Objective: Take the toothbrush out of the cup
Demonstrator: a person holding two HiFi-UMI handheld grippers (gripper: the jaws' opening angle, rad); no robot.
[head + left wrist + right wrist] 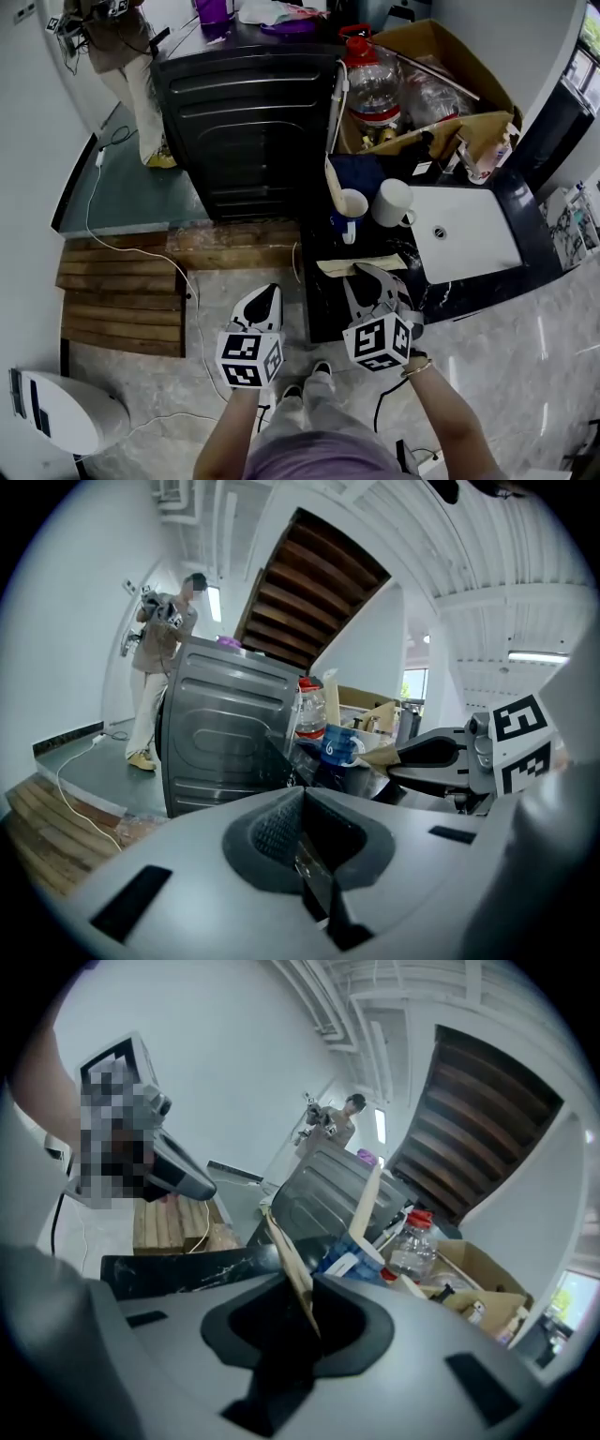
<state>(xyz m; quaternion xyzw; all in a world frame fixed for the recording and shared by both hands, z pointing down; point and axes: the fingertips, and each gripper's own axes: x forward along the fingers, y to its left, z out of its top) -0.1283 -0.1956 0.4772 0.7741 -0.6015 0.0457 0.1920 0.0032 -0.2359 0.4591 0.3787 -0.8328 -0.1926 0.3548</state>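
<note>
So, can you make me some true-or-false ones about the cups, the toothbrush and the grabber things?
1. The cream-handled toothbrush stands in the blue patterned cup. True.
2. The clear plastic bottle in the brown cardboard box has a red cap. True.
3. The white mug is inside the cardboard box. False: it sits on the black marbled counter, beside the blue cup.
4. The right gripper has nothing between its jaws. False: a flat tan strip stands between them.
5. The left gripper is above the counter. False: it is over the pale floor.
</note>
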